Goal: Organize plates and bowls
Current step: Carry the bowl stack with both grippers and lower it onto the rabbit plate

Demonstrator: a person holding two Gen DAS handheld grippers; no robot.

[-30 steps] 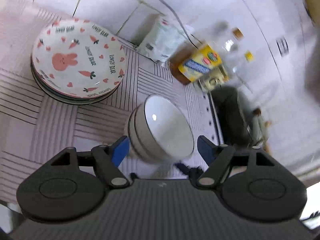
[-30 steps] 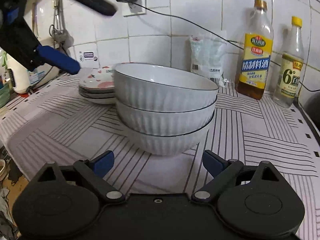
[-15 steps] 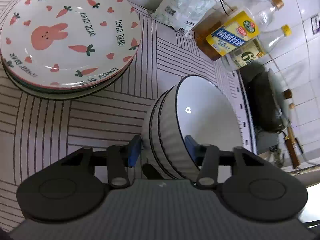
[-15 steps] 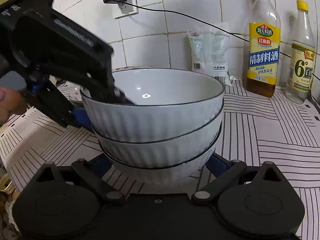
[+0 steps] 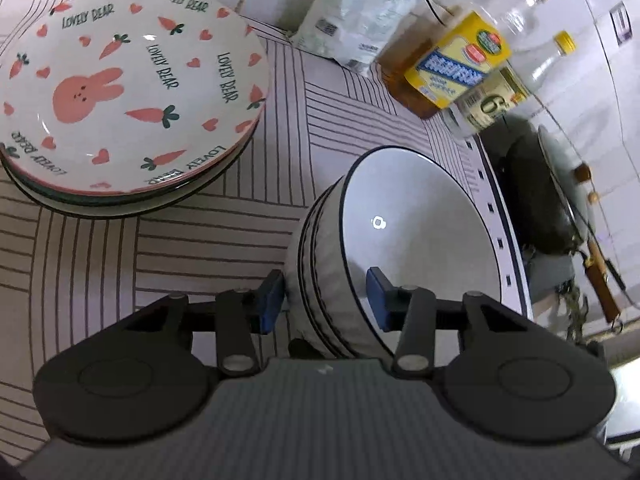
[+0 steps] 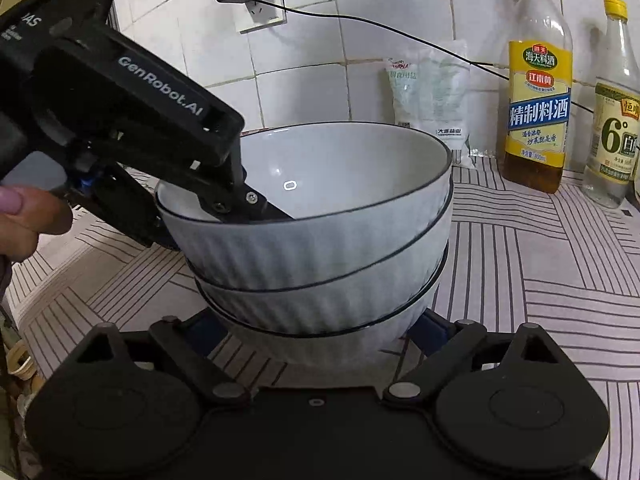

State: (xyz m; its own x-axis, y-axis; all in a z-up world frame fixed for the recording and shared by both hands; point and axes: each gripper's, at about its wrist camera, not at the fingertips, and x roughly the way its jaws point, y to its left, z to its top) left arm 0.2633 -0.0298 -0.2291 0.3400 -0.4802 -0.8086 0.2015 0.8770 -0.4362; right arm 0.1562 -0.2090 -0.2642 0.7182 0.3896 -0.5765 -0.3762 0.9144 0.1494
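Observation:
Three white ribbed bowls (image 5: 416, 236) with dark rims stand nested on the striped mat. My left gripper (image 5: 324, 300) is shut on the near wall of the stack, one blue pad (image 5: 272, 300) outside and the other inside the top bowl. In the right wrist view the left gripper (image 6: 224, 220) reaches over the bowls' (image 6: 320, 256) left rim, held by a hand (image 6: 28, 220). My right gripper (image 6: 320, 328) stands open, its fingers on either side of the bottom bowl's base and partly hidden by it. A stack of rabbit-and-carrot plates (image 5: 124, 92) lies at the far left.
Against the tiled wall stand a yellow-labelled cooking wine bottle (image 6: 538, 92), a vinegar bottle (image 6: 616, 120) and a white bag (image 6: 432, 100). A dark wok (image 5: 536, 196) sits on the stove to the right. A charger cable (image 6: 360, 24) runs along the wall.
My left gripper came down onto the bowl stack and shut on its near wall. The right gripper moved in until its fingers flank the bottom bowl.

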